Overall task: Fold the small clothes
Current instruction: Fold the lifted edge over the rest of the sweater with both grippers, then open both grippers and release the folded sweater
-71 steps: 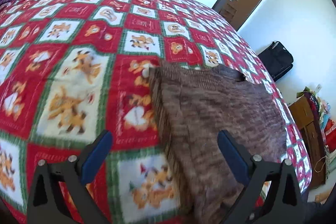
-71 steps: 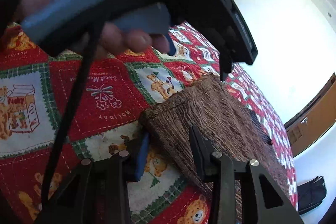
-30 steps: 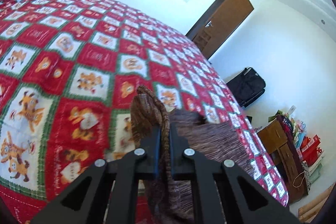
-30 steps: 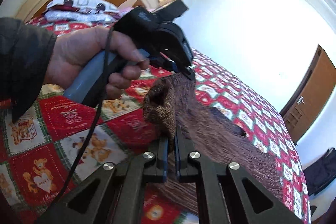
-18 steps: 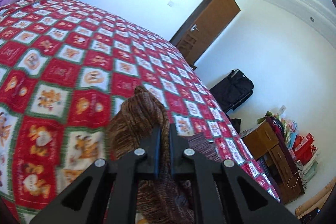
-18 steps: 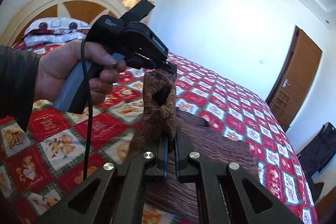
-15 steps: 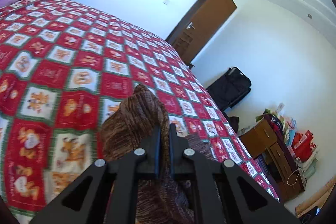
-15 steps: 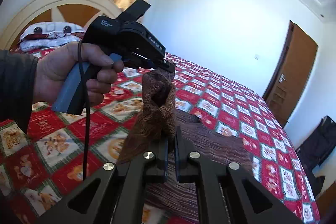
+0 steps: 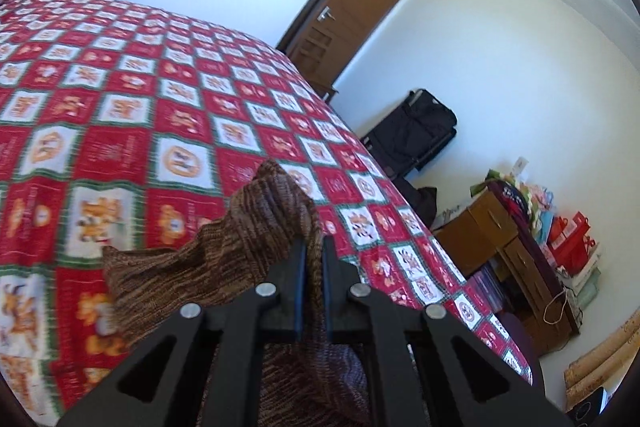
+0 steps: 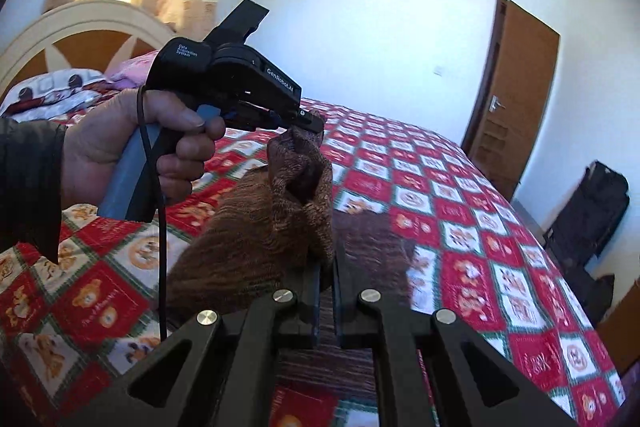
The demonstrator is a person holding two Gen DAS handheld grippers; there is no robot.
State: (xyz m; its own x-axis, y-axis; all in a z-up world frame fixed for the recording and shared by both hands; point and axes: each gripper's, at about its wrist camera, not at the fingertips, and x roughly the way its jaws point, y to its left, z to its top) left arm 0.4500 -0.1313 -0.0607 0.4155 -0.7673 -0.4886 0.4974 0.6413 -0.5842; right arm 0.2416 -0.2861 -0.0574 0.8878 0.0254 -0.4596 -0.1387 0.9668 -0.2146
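You have both grippers clamped on the brown ribbed knit garment (image 9: 256,227): left gripper (image 9: 311,247), right gripper (image 10: 327,267); near edge lifted above the red patchwork teddy-bear quilt (image 9: 120,99), far part lying flat; first fold appears underway, not yet laid down; remaining folds pending.

Bed (image 9: 120,75) under red patchwork quilt (image 10: 460,211) (bear squares); brown knit garment (image 10: 360,239) partly resting there, pillows (image 10: 48,91) at headboard.

Coarse brown knit garment (image 9: 256,223), quilted cotton-like bedspread (image 9: 120,107), matt black fingers (image 9: 298,267).
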